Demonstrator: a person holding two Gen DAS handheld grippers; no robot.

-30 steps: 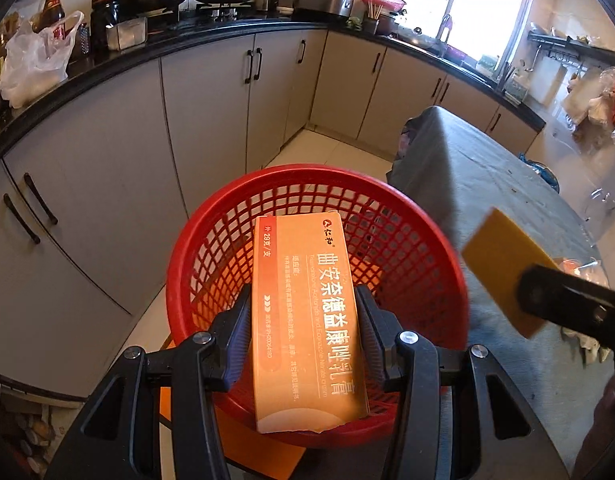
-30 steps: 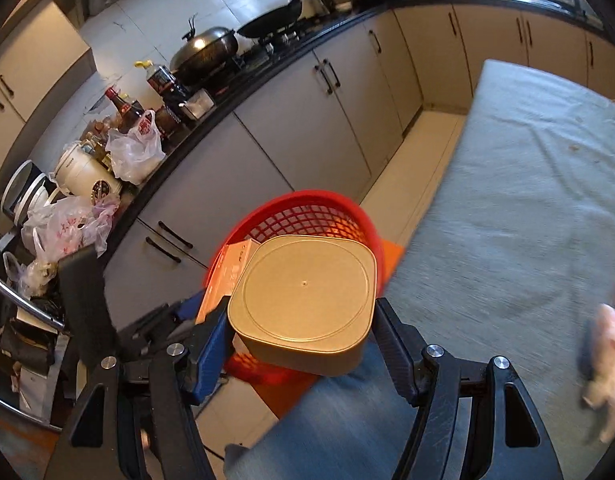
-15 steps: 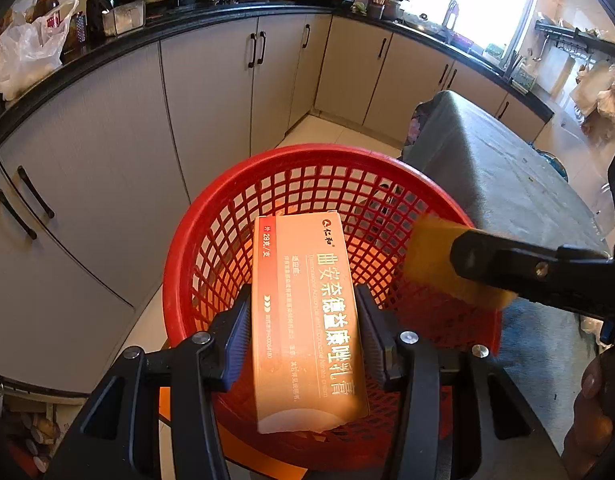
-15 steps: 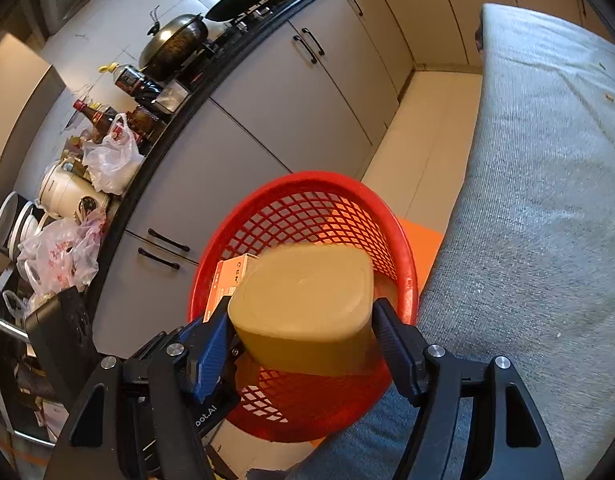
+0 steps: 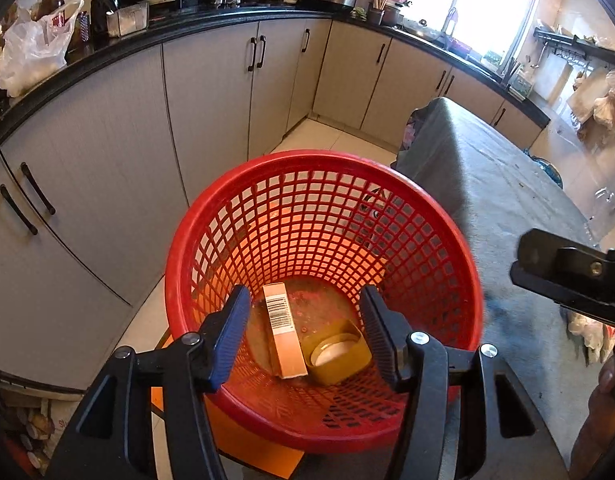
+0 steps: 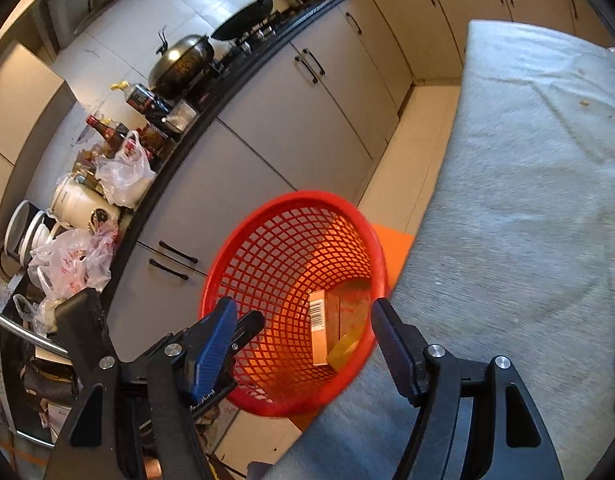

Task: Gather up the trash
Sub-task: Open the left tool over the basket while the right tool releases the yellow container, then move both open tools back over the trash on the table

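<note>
Now both tongs, left [image 5: 305, 332] and right [image 6: 303, 338], spread and empty, sit above the basket [image 5: 459, 248]; box [image 5: 283, 336] and tub [image 5: 335, 354] lie directly below.

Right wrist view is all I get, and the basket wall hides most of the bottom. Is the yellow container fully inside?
Observer: Yes. The yellow container lies tipped on the bottom of the red basket, its round opening showing.
Operator: Is the left gripper free?
Observer: The left gripper is open above the basket, with nothing between its fingers.
Operator: Any trash left on the table?
Observer: Something pale and crumpled lies on the grey table, at its near end.
</note>
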